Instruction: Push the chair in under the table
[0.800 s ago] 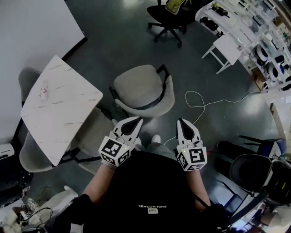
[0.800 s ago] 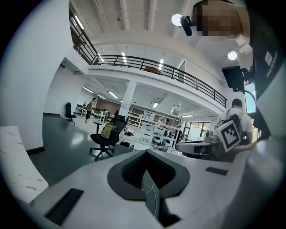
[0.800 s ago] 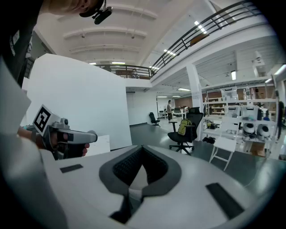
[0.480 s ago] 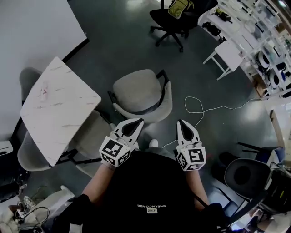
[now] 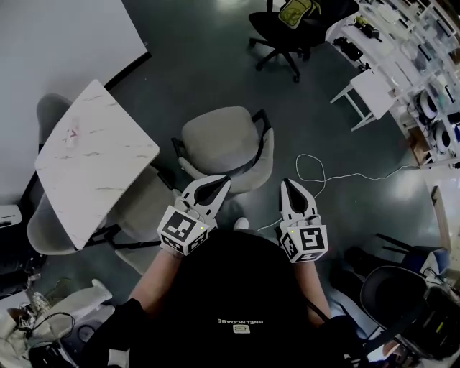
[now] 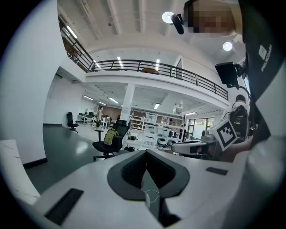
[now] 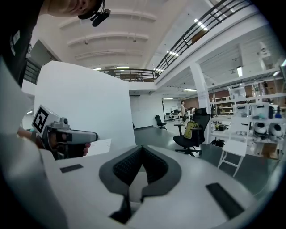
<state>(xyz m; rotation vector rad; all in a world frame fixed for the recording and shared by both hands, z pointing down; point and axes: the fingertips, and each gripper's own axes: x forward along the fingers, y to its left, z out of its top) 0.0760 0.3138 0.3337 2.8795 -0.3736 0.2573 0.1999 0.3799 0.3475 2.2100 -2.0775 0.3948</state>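
A beige chair [image 5: 219,136] with a black frame stands free on the dark floor, its curved back towards me. Left of it is the white marble table [image 5: 93,158]. In the head view my left gripper [image 5: 220,180] is shut and empty, its tip just short of the chair's back. My right gripper [image 5: 289,184] is likewise shut and empty, to the right of the chair's back. The left gripper view shows the left gripper [image 6: 145,153] closed with open hall beyond it. The right gripper view shows the right gripper [image 7: 142,148] closed, with the left one off to its left.
Two more beige chairs [image 5: 144,208] [image 5: 43,230] sit tucked under the table. A white cable [image 5: 316,169] loops on the floor to the right. Farther off are a black office chair with a yellow-green bag [image 5: 295,21], a white stool [image 5: 370,90] and a dark round chair [image 5: 392,287].
Both grippers stay shut in front of my body. The view has drifted a little, and the left gripper's tip now lies slightly closer to the chair's back.
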